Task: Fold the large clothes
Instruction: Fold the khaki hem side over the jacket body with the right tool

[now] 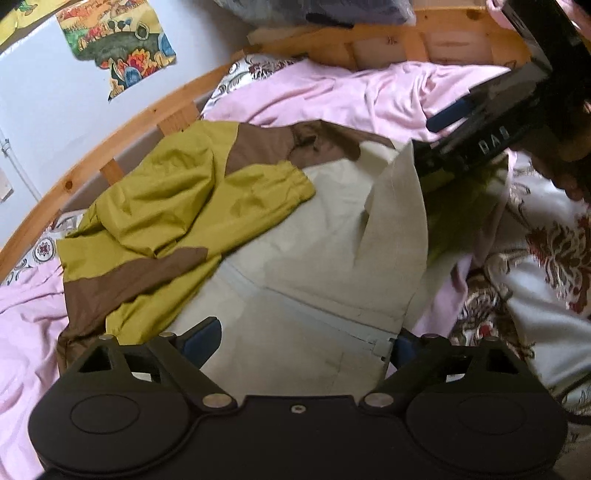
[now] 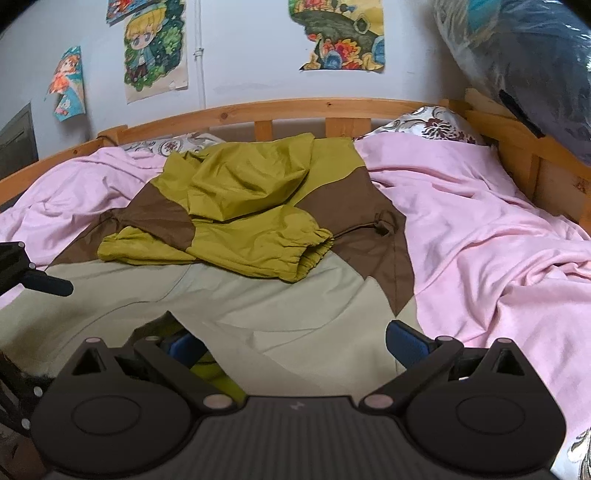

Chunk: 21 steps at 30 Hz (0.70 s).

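Note:
A large jacket in olive-yellow, brown and beige lies spread on the bed, also in the right wrist view. Both yellow sleeves are folded in over its body. My left gripper is open, its blue pads on either side of the beige hem and zipper. My right gripper is open, with beige hem cloth lying between its blue pads. A beige flap stands lifted below the right gripper's body.
A pink sheet covers the bed. A wooden rail runs along the wall side. A patterned pillow sits at the far corner, a patterned quilt to the right. Posters hang on the wall.

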### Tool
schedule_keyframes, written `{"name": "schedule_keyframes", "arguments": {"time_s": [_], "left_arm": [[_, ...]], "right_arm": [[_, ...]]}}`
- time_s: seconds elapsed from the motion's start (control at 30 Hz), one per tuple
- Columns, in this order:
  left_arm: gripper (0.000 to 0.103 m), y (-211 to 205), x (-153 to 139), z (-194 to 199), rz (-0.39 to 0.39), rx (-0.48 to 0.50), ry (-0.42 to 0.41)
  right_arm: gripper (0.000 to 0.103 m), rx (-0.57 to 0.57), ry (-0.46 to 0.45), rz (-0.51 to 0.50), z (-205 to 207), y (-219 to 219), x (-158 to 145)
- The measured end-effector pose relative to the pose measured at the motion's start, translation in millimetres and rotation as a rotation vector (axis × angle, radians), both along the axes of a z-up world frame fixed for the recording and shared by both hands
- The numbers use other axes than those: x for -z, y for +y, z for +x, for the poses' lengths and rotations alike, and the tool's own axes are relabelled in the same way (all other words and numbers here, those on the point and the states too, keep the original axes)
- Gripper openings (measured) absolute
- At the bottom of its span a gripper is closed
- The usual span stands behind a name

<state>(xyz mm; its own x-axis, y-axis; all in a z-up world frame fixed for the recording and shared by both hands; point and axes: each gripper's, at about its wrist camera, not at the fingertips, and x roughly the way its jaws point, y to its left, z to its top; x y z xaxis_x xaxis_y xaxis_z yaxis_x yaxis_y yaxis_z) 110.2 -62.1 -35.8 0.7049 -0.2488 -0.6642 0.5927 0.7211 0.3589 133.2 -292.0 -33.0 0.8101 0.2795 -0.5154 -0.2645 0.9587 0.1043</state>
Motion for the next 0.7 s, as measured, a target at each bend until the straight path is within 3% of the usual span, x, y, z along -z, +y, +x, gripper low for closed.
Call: {"name": "schedule_keyframes", "arguments": {"time_s": [0.1, 0.2, 0.33, 0.5, 0.7], "left_arm": [[0.086, 1.2, -3.5, 12.2, 0.002, -0.029, -0.003], [0.086, 9.7, -10.9, 24.8, -0.059, -0.071, 0.032], [0.086, 16.2, -16.3, 30.6, -0.097, -0.092, 0.054], [0.086, 13.3, -18.0, 32.6, -0.088, -0.082, 0.05], [0.086, 13.9, -22.4, 35.3, -0.1, -0.085, 0.056]], "right_arm": [[0.103, -0.005, 0.001, -0.007, -1.8, 0.4, -0.6], [0.103, -0.078, 0.026, -0.057, -6.1, 6.9, 1.3], [0.103, -0.224, 0.06, -0.241, -20.8, 32.5, 14.2], [0.103, -0.317, 0.022, -0.445, -35.2, 68.6, 31.0], [0.103, -0.331, 0.017, -0.479, -39.2, 74.2, 34.1]]}}
